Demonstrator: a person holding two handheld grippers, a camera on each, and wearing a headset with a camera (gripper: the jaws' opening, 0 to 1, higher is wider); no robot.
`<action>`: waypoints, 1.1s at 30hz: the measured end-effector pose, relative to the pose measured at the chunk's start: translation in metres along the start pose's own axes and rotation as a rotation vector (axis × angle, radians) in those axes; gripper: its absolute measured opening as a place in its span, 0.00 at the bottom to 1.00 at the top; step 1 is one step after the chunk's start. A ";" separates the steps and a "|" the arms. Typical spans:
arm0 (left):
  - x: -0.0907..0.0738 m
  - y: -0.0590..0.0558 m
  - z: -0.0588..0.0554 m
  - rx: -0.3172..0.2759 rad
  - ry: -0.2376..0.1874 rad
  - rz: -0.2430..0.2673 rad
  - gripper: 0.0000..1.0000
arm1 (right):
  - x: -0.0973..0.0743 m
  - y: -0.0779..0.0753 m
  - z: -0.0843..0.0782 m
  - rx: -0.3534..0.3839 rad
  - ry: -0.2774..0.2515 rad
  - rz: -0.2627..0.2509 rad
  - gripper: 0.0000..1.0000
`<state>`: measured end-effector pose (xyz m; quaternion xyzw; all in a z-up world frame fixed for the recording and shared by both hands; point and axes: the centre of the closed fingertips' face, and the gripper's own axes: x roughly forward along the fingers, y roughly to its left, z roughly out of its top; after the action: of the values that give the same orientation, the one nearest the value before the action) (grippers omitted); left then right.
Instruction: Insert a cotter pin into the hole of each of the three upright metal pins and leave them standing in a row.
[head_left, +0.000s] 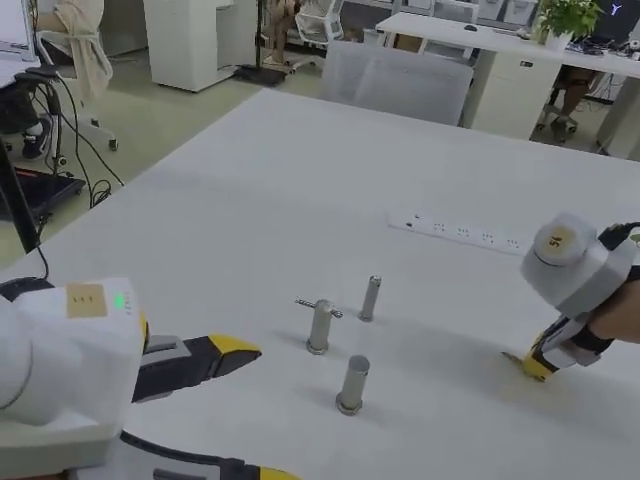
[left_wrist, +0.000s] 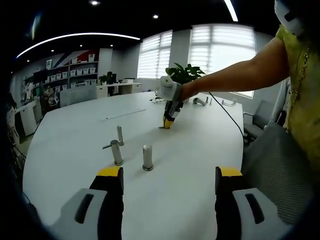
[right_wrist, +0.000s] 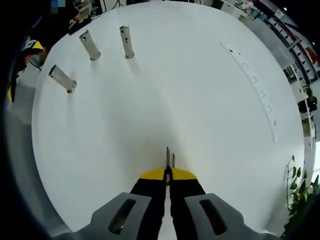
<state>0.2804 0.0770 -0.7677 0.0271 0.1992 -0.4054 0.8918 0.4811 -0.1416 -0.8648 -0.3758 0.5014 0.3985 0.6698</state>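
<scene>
White tabletop (head_left: 250, 180) in an open office, with desks and chairs behind, carries everything. At the left, the left gripper (left_wrist: 170, 175) hangs low over the surface, jaws spread wide with nothing between them, aimed at the three upright pins. The middle metal pin (head_left: 320, 328) carries a fitted cotter pin (head_left: 318, 306) crosswise near its top. The near metal pin (head_left: 352, 385) and the far metal pin (head_left: 371, 298) stand just beside it, not touching, in a loose cluster more than a straight row, and both look bare. These look like short solid steel posts, stiff and smooth and probably easy to tip if nudged, so each is best steadied low on the shaft, clear of the cross hole. A white power strip (head_left: 460, 232) lies beyond them. At the right, well apart from the pins, the right gripper (right_wrist: 168, 172) has its jaws pressed together on a loose cotter pin (right_wrist: 168, 156), a light springy wire best held by its head so the legs stay free. The jaws hide that head. Which way the bare pins' holes face is too small to tell.
</scene>
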 end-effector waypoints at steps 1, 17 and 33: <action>0.000 0.000 0.000 -0.001 0.000 0.001 0.74 | -0.001 0.000 0.000 0.001 -0.002 0.002 0.02; 0.000 -0.003 0.006 -0.005 -0.019 -0.013 0.70 | -0.028 0.028 0.001 -0.002 -0.029 0.029 0.02; 0.004 -0.018 0.017 0.007 -0.043 -0.053 0.67 | -0.072 0.066 0.009 -0.083 -0.065 0.008 0.02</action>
<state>0.2753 0.0581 -0.7513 0.0162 0.1791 -0.4299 0.8848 0.4116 -0.1186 -0.7999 -0.3882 0.4639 0.4337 0.6678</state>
